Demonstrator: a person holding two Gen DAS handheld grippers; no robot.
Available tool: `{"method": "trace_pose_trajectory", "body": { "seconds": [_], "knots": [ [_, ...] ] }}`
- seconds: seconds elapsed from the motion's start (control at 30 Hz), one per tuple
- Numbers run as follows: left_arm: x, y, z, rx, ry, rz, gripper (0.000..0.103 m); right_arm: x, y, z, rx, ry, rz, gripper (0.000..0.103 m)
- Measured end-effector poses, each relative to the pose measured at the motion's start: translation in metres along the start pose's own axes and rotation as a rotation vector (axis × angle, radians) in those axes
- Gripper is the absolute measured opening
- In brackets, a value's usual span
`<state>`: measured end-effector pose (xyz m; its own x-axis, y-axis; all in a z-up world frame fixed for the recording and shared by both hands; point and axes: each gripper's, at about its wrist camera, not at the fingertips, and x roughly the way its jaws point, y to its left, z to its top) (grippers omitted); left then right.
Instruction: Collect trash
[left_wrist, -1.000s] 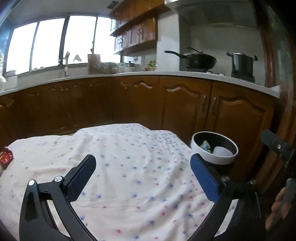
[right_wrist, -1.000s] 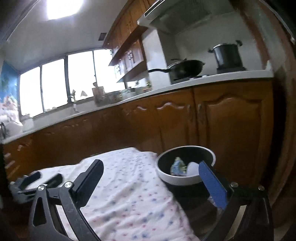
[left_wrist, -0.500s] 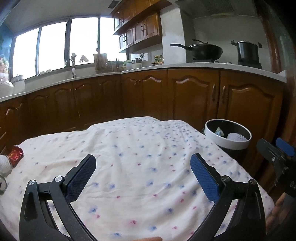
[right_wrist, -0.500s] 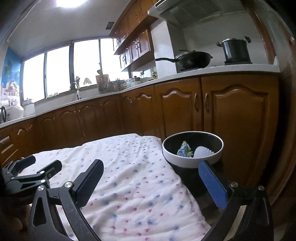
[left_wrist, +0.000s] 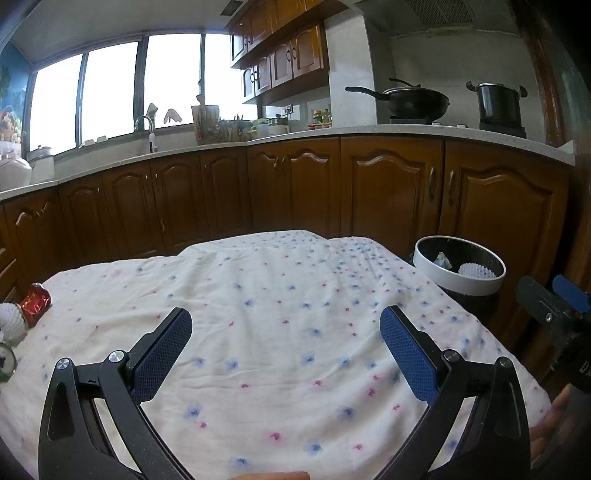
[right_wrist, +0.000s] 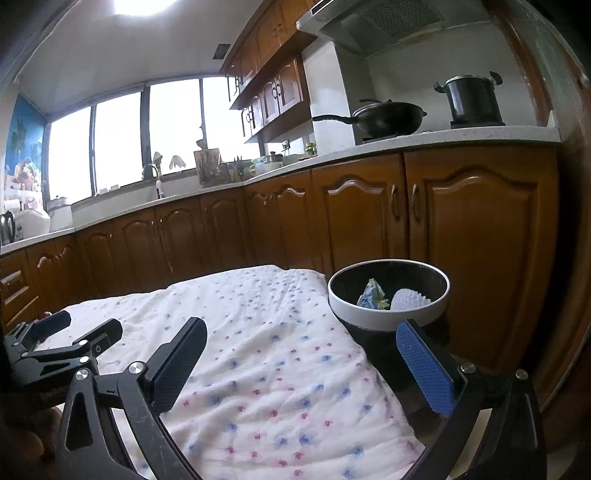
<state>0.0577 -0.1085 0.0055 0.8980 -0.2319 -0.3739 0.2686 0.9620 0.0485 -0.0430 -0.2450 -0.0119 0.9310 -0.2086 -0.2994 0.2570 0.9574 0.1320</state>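
While both sets of jaws stood wide and empty, I logged: left gripper (left_wrist: 286, 341), right gripper (right_wrist: 301, 356) over the floral cloth (left_wrist: 280, 295); red wrapper (left_wrist: 35, 303) and white foam net (left_wrist: 11, 320) at its left edge, uncollected; bin (right_wrist: 388, 318) off the right corner, apparently for drop-offs.

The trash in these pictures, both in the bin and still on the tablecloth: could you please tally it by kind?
White foam nets: 2 (bin, tablecloth's left edge)
Crumpled wrappers: 2 (bluish in bin, red on tablecloth)
Total: 4

A round thing at the left edge is cut off, uncounted.
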Motion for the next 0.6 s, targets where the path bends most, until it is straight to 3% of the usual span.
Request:
{"method": "trace_pose_trajectory", "body": {
  "seconds": [0.6],
  "knots": [
    [-0.0035, 0.0044, -0.0003, -0.009, -0.012, 0.005, 0.103, -0.0037, 0.0031, 0.0010, -0.006, -0.017, 0.016, 0.103]
  ]
}}
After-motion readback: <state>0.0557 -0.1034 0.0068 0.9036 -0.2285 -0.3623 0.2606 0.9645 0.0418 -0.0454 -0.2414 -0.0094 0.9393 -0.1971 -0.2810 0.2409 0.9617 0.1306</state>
